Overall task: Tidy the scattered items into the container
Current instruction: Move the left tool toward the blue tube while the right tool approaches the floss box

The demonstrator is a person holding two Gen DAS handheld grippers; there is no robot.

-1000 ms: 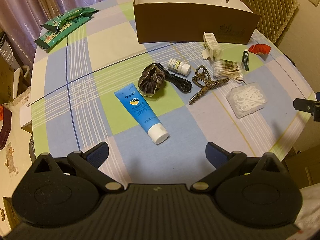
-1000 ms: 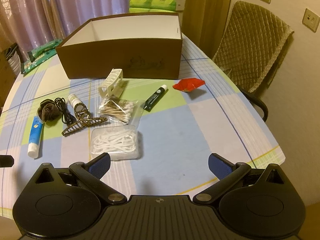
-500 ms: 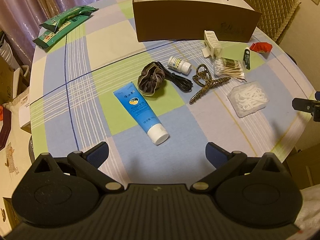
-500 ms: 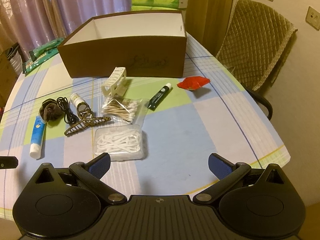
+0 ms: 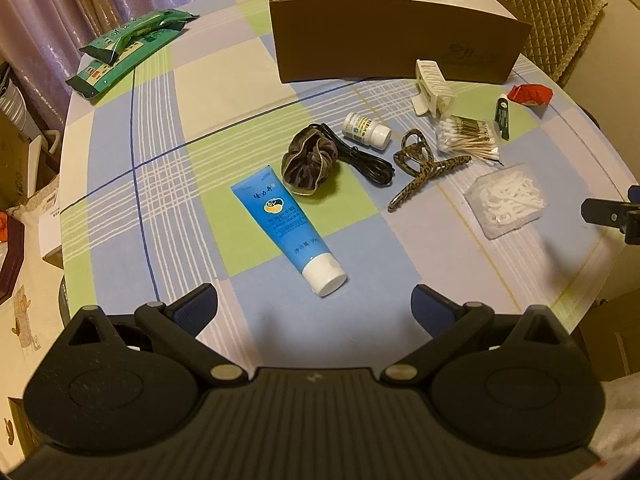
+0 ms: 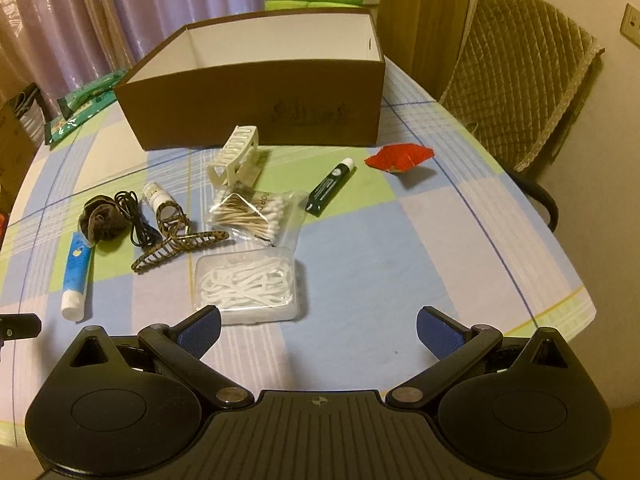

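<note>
A brown cardboard box (image 6: 256, 120) with a white inside is seen at the far side of the worktop (image 6: 400, 264), open at the top; nothing can be made out in the part of its inside that shows. The scattered things are laid in front of it on the checked blue, green and cream cloth. A blue tube (image 5: 286, 224) with a white cap lies nearest the left gripper (image 5: 314, 304), its cap turned toward the camera. Just behind it a crumpled brown velvet scrunchie (image 5: 308, 160) is found, touching a coiled black cable (image 5: 360, 156). A small white bottle (image 5: 366, 130) lies on its side beside a leopard-patterned claw clip (image 5: 424, 170). A white ribbed hair clip (image 6: 236, 158) stands close to the box wall. A clear bag of wooden cotton swabs (image 6: 252, 212) and a clear plastic case of white floss picks (image 6: 248, 284) are placed near each other, the case just ahead of the right gripper (image 6: 318, 330). A slim dark green tube (image 6: 330, 186) and a crinkled red wrapper (image 6: 400, 156) lie to the right. Two green packets (image 5: 128, 48) are set apart at the far left edge.

Both grippers are held low over the near edge of the worktop, pointed toward the box. The blue-padded fingers (image 6: 200, 326) of each are spread wide, with nothing held between them.
</note>
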